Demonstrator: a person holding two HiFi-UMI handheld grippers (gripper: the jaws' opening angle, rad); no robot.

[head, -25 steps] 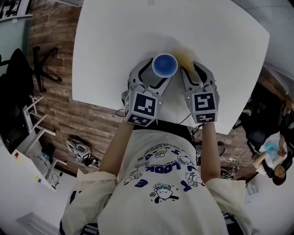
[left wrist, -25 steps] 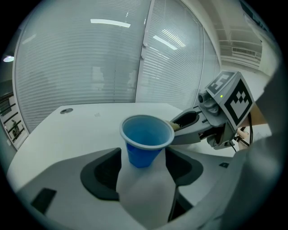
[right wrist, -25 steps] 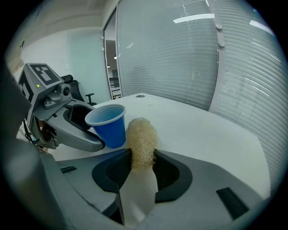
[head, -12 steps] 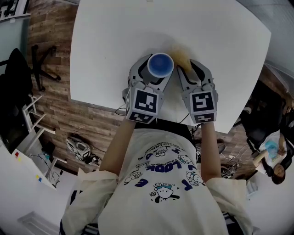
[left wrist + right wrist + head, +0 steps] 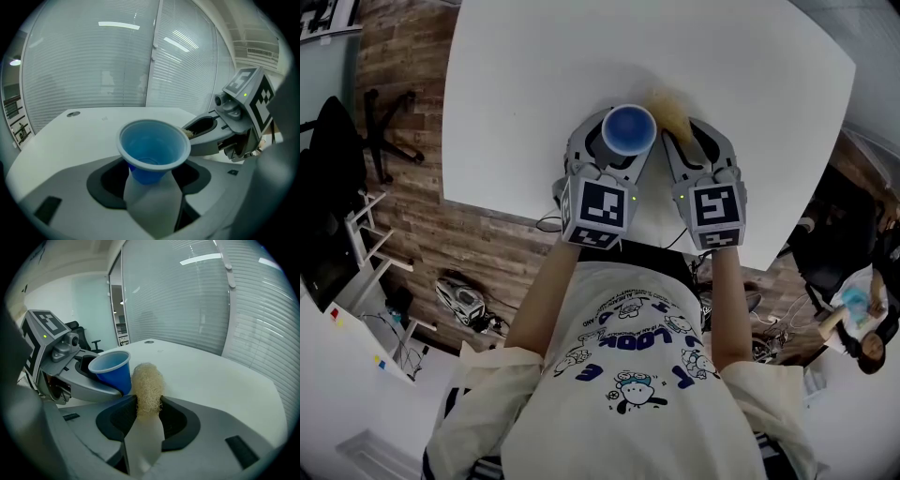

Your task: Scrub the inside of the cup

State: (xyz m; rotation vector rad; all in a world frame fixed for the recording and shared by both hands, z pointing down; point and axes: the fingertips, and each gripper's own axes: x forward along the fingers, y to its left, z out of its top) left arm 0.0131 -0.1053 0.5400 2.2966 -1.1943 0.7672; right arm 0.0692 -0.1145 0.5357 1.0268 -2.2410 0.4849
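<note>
Table (image 5: 750, 84) lies beneath both grippers: the left gripper's (image 5: 152, 183) fingers clamp the blue cup (image 5: 152, 147) upright, and the right gripper's (image 5: 147, 414) fingers pinch a straw-coloured scrubber (image 5: 147, 380) just beside its rim. Scrubbing seems not yet begun, since the scrubber is outside the cup.

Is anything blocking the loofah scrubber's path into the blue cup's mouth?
Nothing visible. The blue cup, held by the left gripper, has its mouth open; the loofah scrubber in the right gripper sits just beside it.
</note>
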